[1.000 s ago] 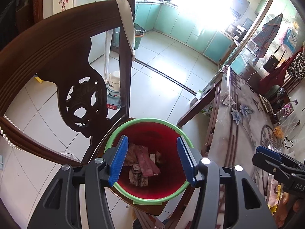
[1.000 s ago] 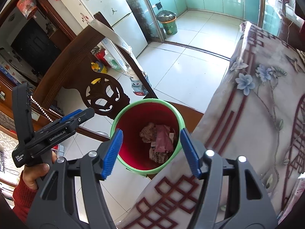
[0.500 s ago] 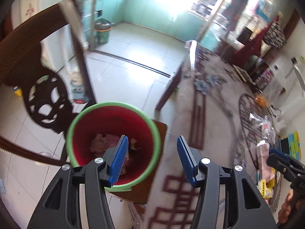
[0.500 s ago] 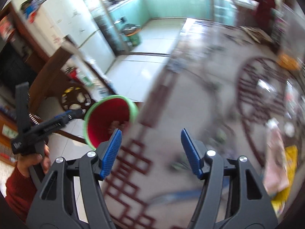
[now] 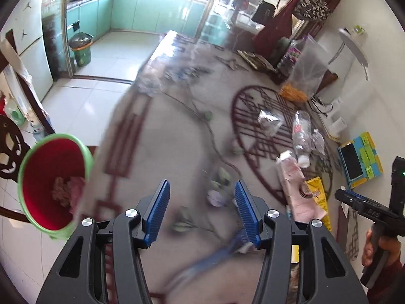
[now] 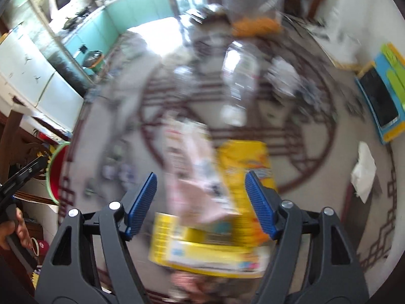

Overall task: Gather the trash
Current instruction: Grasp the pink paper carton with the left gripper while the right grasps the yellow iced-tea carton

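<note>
Whereas a second ago both grippers hung over the red bin (image 5: 54, 179), it now lies left of the left gripper (image 5: 200, 211), whose empty jaws stand half open above the table (image 5: 162, 141). The right gripper (image 6: 200, 202) has just been widening its empty jaws over a pink carton (image 6: 195, 177) and yellow packet (image 6: 243, 157).

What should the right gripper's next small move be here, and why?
Probably lower the right gripper onto the pink carton lying on the yellow packet. Its jaws have just been opening and hold nothing, the carton sits between them below, and the red bin already holds earlier trash.
</note>
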The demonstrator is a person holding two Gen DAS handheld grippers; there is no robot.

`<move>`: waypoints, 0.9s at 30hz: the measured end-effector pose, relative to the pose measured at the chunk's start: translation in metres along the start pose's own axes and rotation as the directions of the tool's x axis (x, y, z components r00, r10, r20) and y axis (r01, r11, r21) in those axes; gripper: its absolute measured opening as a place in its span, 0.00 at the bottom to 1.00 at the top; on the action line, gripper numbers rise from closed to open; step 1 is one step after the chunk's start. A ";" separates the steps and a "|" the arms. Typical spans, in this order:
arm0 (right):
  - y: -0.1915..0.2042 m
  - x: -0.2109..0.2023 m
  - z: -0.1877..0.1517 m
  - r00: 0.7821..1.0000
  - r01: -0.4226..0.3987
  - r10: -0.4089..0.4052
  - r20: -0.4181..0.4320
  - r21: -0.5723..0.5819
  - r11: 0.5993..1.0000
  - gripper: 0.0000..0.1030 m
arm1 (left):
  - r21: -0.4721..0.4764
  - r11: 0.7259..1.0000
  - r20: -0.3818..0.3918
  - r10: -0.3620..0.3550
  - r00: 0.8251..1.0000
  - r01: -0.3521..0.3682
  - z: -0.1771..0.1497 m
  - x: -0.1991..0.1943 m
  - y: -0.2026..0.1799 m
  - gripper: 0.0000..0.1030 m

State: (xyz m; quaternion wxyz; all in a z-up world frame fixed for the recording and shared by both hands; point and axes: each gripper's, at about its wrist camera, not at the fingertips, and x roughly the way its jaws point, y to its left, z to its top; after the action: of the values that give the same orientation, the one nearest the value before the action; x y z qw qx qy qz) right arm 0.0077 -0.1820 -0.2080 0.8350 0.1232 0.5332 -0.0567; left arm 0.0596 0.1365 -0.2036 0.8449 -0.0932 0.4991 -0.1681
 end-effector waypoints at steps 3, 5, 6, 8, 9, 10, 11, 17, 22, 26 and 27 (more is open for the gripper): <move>-0.039 0.023 -0.005 0.996 -0.027 0.030 -0.090 0.032 0.999 0.69 | 0.011 1.000 -0.015 -0.015 1.000 0.015 -0.009 0.010 -0.037 0.49; -0.057 0.038 -0.009 0.986 -0.073 0.082 -0.147 0.061 0.995 0.69 | 0.007 0.999 -0.024 -0.038 0.999 0.038 -0.012 0.018 -0.059 0.51; -0.062 0.044 -0.011 0.980 -0.092 0.102 -0.171 0.066 0.994 0.69 | 0.005 0.999 -0.029 -0.045 0.999 0.045 -0.013 0.022 -0.069 0.52; -0.068 0.055 -0.014 0.967 -0.128 0.138 -0.213 0.056 0.990 0.69 | 0.000 0.998 -0.039 -0.061 0.997 0.061 -0.015 0.030 -0.088 0.52; -0.067 0.057 -0.015 0.962 -0.142 0.149 -0.227 0.048 0.989 0.69 | -0.004 0.998 -0.046 -0.068 0.997 0.068 -0.015 0.035 -0.097 0.52; -0.068 0.061 -0.016 0.956 -0.163 0.166 -0.243 0.036 0.986 0.69 | -0.006 0.997 -0.052 -0.076 0.996 0.076 -0.015 0.038 -0.104 0.52; -0.067 0.065 -0.018 0.950 -0.180 0.181 -0.256 0.028 0.983 0.69 | -0.007 0.996 -0.059 -0.084 0.995 0.084 -0.016 0.043 -0.111 0.52; -0.068 0.072 -0.021 0.928 -0.249 0.234 -0.290 -0.015 0.969 0.57 | -0.014 0.996 -0.107 -0.084 0.991 0.083 -0.013 0.071 -0.143 0.52; -0.076 0.063 -0.013 0.935 -0.265 0.256 -0.245 -0.001 0.964 0.57 | -0.011 0.998 -0.147 -0.068 0.987 0.067 -0.013 0.091 -0.156 0.52; -0.084 0.057 -0.002 0.938 -0.280 0.281 -0.203 0.033 0.959 0.57 | -0.038 0.997 -0.202 -0.070 0.977 0.063 -0.015 0.114 -0.159 0.52; -0.085 0.055 -0.001 0.938 -0.286 0.287 -0.196 0.038 0.958 0.57 | -0.044 0.997 -0.215 -0.070 0.974 0.062 -0.016 0.119 -0.160 0.52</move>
State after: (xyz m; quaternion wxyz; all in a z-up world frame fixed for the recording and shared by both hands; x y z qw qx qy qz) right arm 0.0110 -0.2616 -0.2705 0.7761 0.2084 0.5903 0.0756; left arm 0.0685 -0.0568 -0.2558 0.7777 -0.1067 0.5877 -0.1961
